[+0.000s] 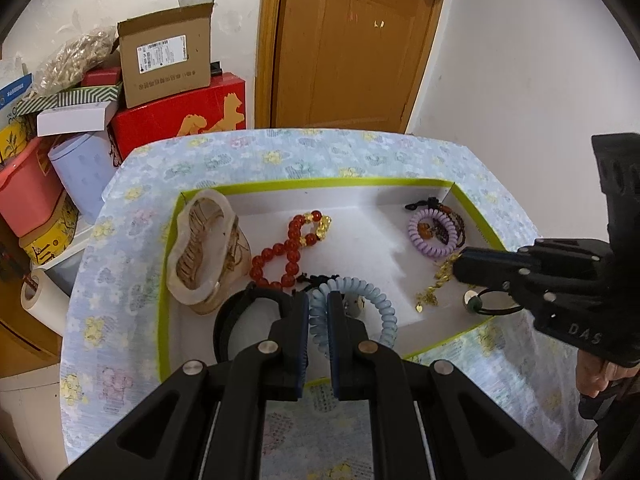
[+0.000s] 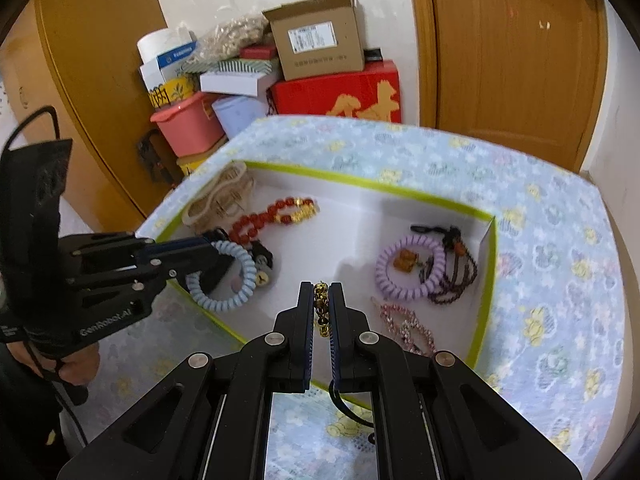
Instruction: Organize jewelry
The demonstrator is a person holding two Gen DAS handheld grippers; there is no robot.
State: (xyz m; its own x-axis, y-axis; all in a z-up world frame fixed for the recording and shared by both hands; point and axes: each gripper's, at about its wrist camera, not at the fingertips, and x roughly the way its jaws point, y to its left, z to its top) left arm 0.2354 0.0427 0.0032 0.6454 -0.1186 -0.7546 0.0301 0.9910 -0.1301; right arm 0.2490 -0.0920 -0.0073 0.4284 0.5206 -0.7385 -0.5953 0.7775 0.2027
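Right up close, the left gripper [image 1: 318, 300] has its jaws pinched on the pale blue coil band [image 1: 384, 312], whose loop curls out to the right over the near edge of the white tray [image 1: 352, 236]. Across from it, the right gripper [image 2: 321, 292] is clamped narrow on a gold chain [image 2: 321, 312]; in the left wrist view the chain [image 1: 434, 284] dangles from the closed tips down to the tray floor.

Hard to read: a small round charm [image 2: 263, 278] sits behind the blue band, and its detail is lost. A black ring-shaped piece [image 1: 240, 316] by the left jaw is half hidden by the gripper. A dark cord with a green bead [image 1: 474, 303] pokes out beneath the right gripper, the rest covered. The hands [image 2: 76, 368] holding the grippers show only at the frame edges.

Around them in the tray: a red bead bracelet [image 1: 288, 252] with gold beads lies near the middle, a translucent clamshell case [image 1: 208, 248] leans at the left wall, a purple coil band [image 2: 408, 268] rests toward the right wall with dark beaded cords [image 2: 456, 272] touching it, and pink rhinestone clips [image 2: 408, 328] lie just in front. The tray sits on a flower-print cloth [image 1: 320, 152]. Behind, stacked boxes [image 1: 168, 64] crowd the wall beside a wooden door [image 1: 352, 48].
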